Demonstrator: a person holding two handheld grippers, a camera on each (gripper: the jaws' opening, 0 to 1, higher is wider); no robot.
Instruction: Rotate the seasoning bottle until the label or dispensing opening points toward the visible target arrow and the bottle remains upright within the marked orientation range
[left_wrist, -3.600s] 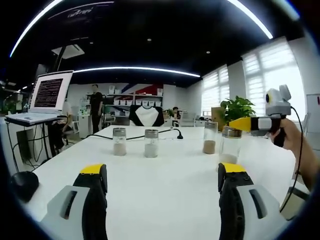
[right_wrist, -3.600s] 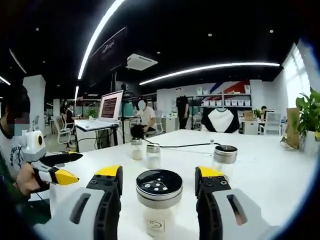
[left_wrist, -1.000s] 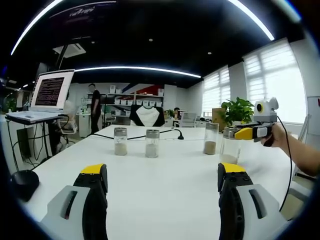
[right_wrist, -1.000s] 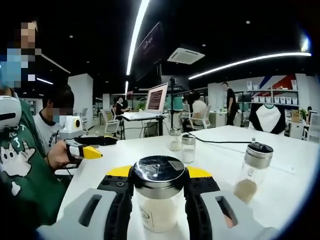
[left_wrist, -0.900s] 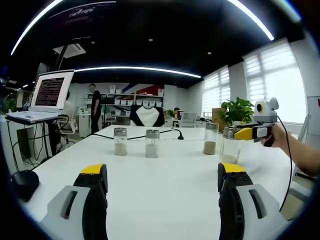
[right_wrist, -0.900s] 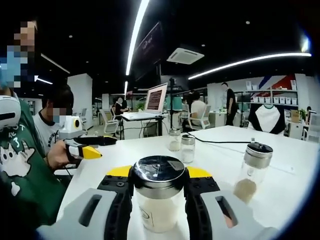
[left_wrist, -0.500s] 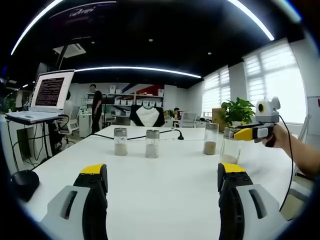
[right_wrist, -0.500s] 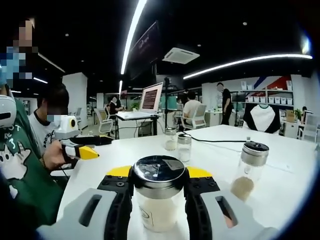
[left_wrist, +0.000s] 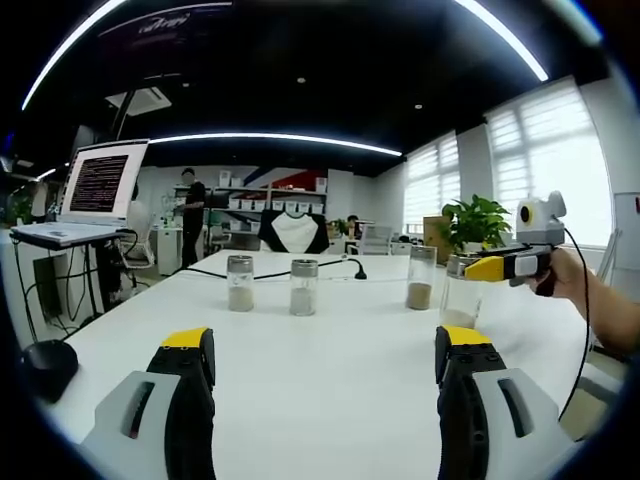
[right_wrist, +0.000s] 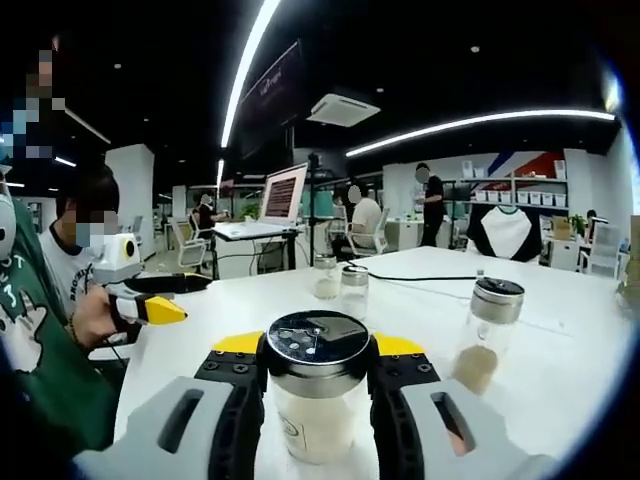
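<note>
Glass seasoning bottle with a dark perforated shaker lid and pale powder inside (right_wrist: 318, 395), upright on the white table (right_wrist: 560, 350), nearest the right gripper view: the right gripper (right_wrist: 318, 375), grey-bodied with yellow-tipped black jaws, pinches it, one jaw pressed to each side just under the lid. A small printed label shows low on the near face of the glass. Step in hand, by judgement: the bottle is grasped and the turning about its upright axis is under way or about to begin; no target arrow can be made out, so how far the turn must go cannot be told. Next move calls for a level twist of the wrist, grip kept firm, base kept flat on the table. Left gripper (left_wrist: 320, 365), same make, jaws spread wide over bare tabletop, holding nothing. Second clear bottle with brown powder (right_wrist: 482, 334), just beyond and to the side. Pair of small lidded jars (left_wrist: 270, 284), farther along, with a black cable behind. Open laptop on a stand (left_wrist: 88, 195), then a potted plant (left_wrist: 474, 220) and office shelving at the far wall.
</note>
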